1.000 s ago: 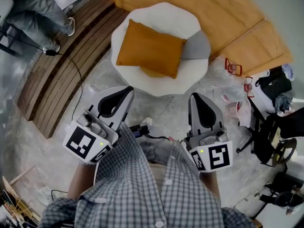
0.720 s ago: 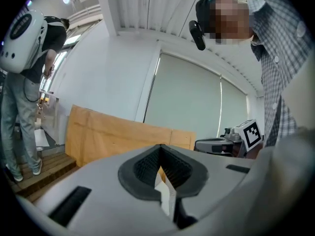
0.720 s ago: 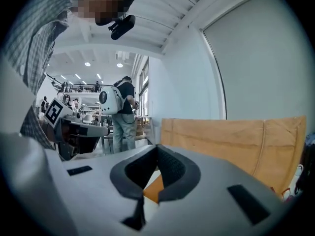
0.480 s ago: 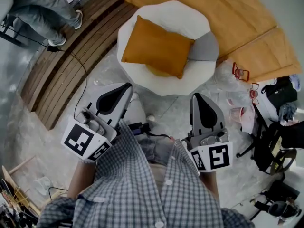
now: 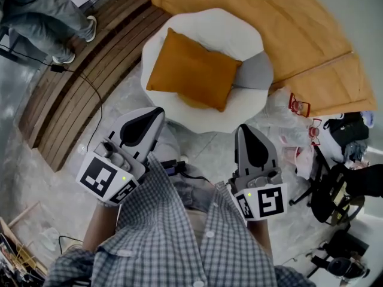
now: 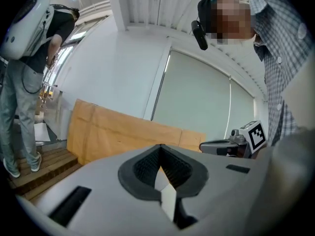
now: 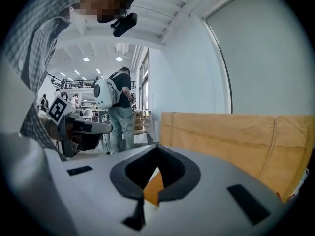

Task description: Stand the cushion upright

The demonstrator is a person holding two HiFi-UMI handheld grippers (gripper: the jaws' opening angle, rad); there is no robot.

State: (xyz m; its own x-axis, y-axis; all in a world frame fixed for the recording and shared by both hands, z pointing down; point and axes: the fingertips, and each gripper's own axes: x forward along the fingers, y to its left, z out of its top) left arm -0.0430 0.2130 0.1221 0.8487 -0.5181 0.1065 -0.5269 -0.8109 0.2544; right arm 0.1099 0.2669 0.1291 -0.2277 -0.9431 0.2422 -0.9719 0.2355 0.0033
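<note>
On the pale floor (image 5: 114,109) stood a round white seat (image 5: 239,109); the orange cushion (image 5: 194,70) lay flat on it; your left gripper (image 5: 152,113) and right gripper (image 5: 244,131) were closed, empty and apart from it; closed jaws could only push, so the cushion might slide off.

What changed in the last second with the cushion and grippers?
The left gripper and right gripper, both shut and empty, have edged slightly nearer the white seat. Nothing was grasped or released. The orange cushion still lies flat on it.
</note>
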